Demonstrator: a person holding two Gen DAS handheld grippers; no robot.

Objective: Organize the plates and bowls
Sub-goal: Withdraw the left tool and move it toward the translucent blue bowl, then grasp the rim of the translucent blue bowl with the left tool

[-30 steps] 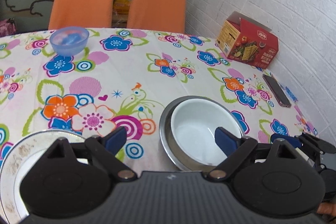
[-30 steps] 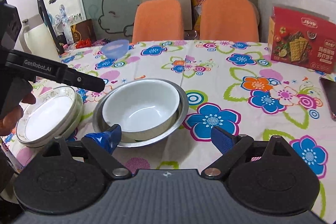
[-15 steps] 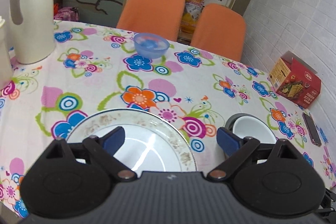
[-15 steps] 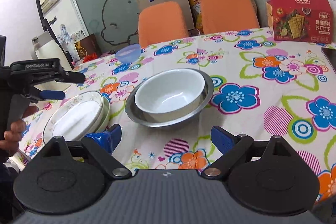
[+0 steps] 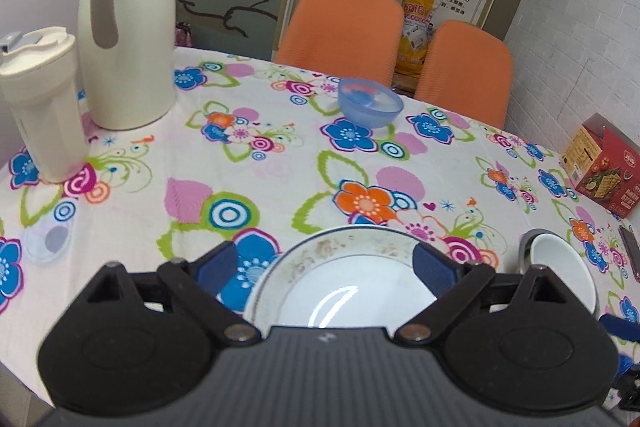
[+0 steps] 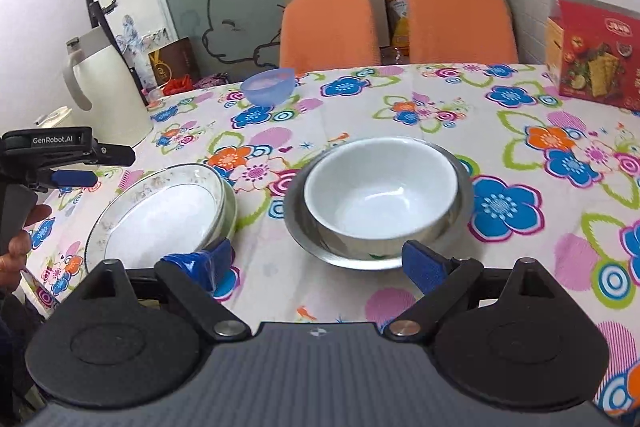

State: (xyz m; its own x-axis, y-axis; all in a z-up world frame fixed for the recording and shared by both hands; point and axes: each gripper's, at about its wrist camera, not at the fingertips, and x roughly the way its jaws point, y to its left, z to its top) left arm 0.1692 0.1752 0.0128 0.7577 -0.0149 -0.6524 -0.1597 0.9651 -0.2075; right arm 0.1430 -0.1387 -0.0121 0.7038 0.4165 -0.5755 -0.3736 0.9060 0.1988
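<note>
A stack of white patterned plates (image 6: 160, 211) sits at the near left of the flowered table and also shows in the left wrist view (image 5: 352, 279). A white bowl (image 6: 380, 187) sits nested in a steel bowl (image 6: 296, 223) to its right; the white bowl also shows in the left wrist view (image 5: 560, 267). A small blue bowl (image 5: 370, 103) stands far back, also in the right wrist view (image 6: 268, 87). My left gripper (image 5: 326, 267) is open and empty, above the plates' near side. My right gripper (image 6: 318, 263) is open and empty, in front of the bowls.
A tall cream jug (image 5: 128, 23) and a cream tumbler (image 5: 40, 103) stand at the far left. A red cracker box (image 6: 596, 55) and a phone (image 5: 630, 247) lie at the right. Two orange chairs (image 6: 332, 27) stand behind the table.
My left gripper has swung left, from over the nested bowls to over the plates. My right gripper has pulled back and turned slightly. Both stayed open.
</note>
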